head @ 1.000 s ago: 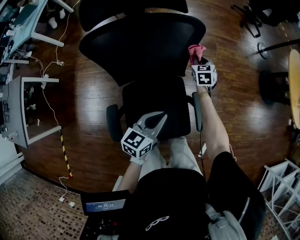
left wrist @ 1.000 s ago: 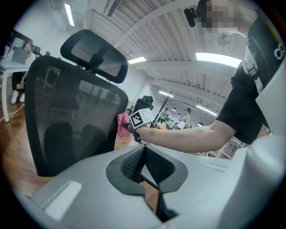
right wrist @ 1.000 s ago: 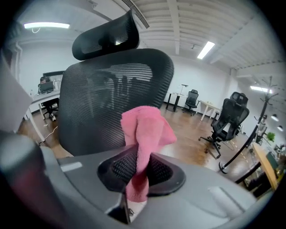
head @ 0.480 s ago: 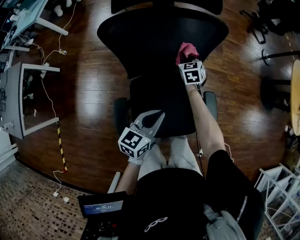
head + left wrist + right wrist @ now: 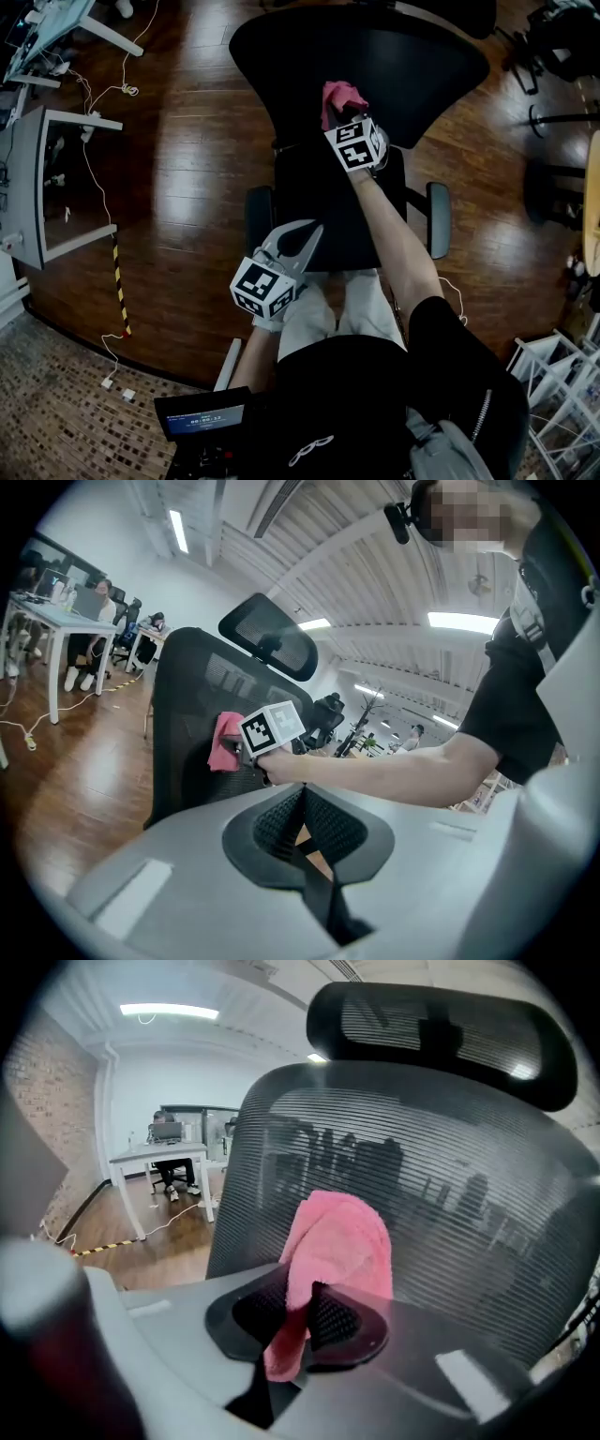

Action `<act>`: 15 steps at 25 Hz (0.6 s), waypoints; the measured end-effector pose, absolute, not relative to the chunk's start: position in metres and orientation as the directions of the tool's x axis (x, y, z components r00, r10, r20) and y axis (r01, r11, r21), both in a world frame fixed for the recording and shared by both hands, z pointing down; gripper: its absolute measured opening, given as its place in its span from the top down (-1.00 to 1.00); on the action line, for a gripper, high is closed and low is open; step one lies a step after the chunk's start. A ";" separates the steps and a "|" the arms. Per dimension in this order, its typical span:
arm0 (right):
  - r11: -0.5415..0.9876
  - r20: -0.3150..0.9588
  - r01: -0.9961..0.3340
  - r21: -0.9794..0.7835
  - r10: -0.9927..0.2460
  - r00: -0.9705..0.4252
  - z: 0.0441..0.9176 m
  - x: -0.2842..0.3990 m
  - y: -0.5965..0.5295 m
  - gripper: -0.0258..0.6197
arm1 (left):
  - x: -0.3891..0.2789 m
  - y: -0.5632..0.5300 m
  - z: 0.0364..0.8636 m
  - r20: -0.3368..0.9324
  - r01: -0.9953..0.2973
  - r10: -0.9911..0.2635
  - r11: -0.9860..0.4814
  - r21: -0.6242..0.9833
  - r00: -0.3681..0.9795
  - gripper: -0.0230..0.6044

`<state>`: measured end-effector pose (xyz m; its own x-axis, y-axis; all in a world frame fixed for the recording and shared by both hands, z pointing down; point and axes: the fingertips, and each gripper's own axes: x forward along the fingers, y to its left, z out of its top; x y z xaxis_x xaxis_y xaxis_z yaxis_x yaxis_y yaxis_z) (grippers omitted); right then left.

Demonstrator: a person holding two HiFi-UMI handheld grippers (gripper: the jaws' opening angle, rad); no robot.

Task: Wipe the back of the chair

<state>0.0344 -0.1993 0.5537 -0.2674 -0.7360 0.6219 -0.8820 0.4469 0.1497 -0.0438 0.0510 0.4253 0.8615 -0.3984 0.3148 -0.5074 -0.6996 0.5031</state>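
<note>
Up against the seat-facing side of the chair's mesh back (image 5: pixel 450 1194), the right hand-held gripper (image 5: pixel 302 1305) has its jaws clamped on a pink cloth (image 5: pixel 337 1237). The bunched top of the cloth sits against the mesh, roughly mid-height and below the headrest (image 5: pixel 441 1026). From the head view the cloth looks a touch left of the backrest's middle, with the person's arm stretched out over the seat (image 5: pixel 319 211). The left hand-held gripper (image 5: pixel 302 803) isn't doing much: jaws closed together with nothing between them. It hovers low over the front edge of the seat, close to the person's legs and well apart from the cloth. Armrests (image 5: pixel 438 220) stick out on either side, and the whole thing stands on a dark wood floor (image 5: pixel 187 141).
</note>
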 end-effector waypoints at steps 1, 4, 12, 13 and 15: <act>0.465 0.621 -0.874 0.145 -0.730 -0.285 0.556 0.021 -0.200 0.79 | -0.051 0.050 0.426 0.316 -0.514 -0.405 -0.696 0.502 0.858 0.96; 0.512 0.622 -0.847 0.141 -0.712 -0.327 0.561 -0.014 -0.204 0.79 | -0.068 0.049 0.429 0.320 -0.531 -0.423 -0.683 0.501 0.848 0.96; 0.604 0.613 -0.785 0.140 -0.675 -0.411 0.568 -0.082 -0.207 0.79 | -0.097 0.056 0.443 0.343 -0.558 -0.440 -0.650 0.515 0.830 0.96; 0.609 0.610 -0.781 0.137 -0.673 -0.418 0.568 -0.086 -0.206 0.79 | -0.098 0.057 0.445 0.345 -0.559 -0.439 -0.650 0.516 0.829 0.96; 0.623 0.607 -0.771 0.130 -0.665 -0.435 0.569 -0.095 -0.204 0.79 | -0.099 0.058 0.447 0.346 -0.559 -0.439 -0.650 0.515 0.829 0.96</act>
